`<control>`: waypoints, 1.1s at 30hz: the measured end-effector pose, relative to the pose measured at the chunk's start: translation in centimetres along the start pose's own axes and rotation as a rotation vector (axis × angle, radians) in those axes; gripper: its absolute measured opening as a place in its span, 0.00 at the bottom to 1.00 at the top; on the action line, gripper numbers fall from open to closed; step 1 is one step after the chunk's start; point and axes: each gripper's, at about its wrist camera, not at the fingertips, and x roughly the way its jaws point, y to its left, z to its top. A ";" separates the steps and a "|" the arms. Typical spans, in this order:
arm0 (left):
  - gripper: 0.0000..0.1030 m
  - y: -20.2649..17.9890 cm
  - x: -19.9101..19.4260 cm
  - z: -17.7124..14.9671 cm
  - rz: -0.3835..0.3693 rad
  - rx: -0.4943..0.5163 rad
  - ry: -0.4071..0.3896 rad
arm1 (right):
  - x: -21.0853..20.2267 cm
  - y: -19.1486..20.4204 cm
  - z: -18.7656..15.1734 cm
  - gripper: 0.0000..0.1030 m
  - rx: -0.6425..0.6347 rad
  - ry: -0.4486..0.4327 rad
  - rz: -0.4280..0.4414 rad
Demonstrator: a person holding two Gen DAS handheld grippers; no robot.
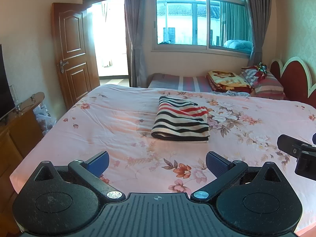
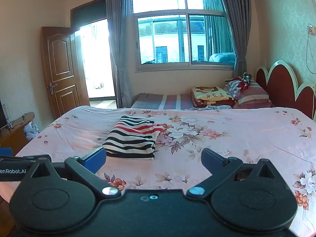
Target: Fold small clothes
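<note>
Pink floral bedding covers the bed [image 1: 98, 122], which fills the lower half of both wrist views and serves as the working surface. On it lies the shirt [image 1: 180, 121], a striped garment in black, cream and red, already folded into a neat rectangle with its folded edge toward the cameras. It rests flat on the bed, near the middle of the near half, touched by neither gripper.

The left gripper [image 1: 157, 163] hangs over the bed's near edge, short of the shirt and apart from it. Its blue pads [image 1: 98, 161] are spread wide, with only floral bedding showing between them; it holds nothing. The right gripper [image 2: 153, 160] hangs likewise over the near edge, to the right of the shirt's near corner, its fingers wide apart and empty. In the left wrist view a black part of the right gripper shows at the right edge, above the bed; in the right wrist view a part of the left gripper [image 2: 23, 162] shows at the left edge.

Beyond the bed, against the far wall, a striped mattress carries a folded blanket [image 1: 229, 81] and a striped pillow [image 1: 266, 85], next to a red headboard [image 1: 290, 79]. Above these a window [image 1: 197, 19] with grey curtains lets in daylight. Left of the bed a wooden door [image 1: 73, 51] stands open, and a wooden cabinet [image 1: 17, 130] stands beside the bed's left edge.
</note>
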 end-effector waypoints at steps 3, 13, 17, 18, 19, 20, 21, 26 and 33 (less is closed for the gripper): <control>1.00 0.0 0.0 0.0 0.003 0.003 -0.002 | 0.0 0.0 0.0 0.99 0.001 0.001 0.000; 1.00 0.0 0.3 0.0 -0.002 0.007 0.002 | 0.1 0.2 -0.1 0.99 0.000 0.004 -0.002; 1.00 0.0 0.5 0.0 -0.003 0.008 0.009 | 0.3 0.3 -0.3 0.99 0.000 0.008 0.000; 1.00 0.0 0.5 0.0 -0.004 0.008 0.011 | 0.4 0.3 -0.4 0.99 0.000 0.009 0.001; 1.00 0.0 0.7 0.0 -0.004 0.008 0.013 | 0.4 0.3 -0.4 0.99 -0.001 0.011 0.001; 1.00 0.0 0.8 0.0 -0.004 0.008 0.015 | 0.6 0.3 -0.5 0.99 -0.002 0.014 0.001; 1.00 0.0 0.9 0.0 -0.004 0.008 0.017 | 0.7 0.4 -0.5 0.99 -0.003 0.018 0.002; 1.00 -0.3 2.0 0.1 -0.006 0.011 0.038 | 1.5 0.3 -0.6 0.99 -0.002 0.036 0.003; 1.00 -0.8 4.4 0.5 -0.023 0.002 0.051 | 3.6 0.0 -0.6 0.99 0.000 0.065 0.000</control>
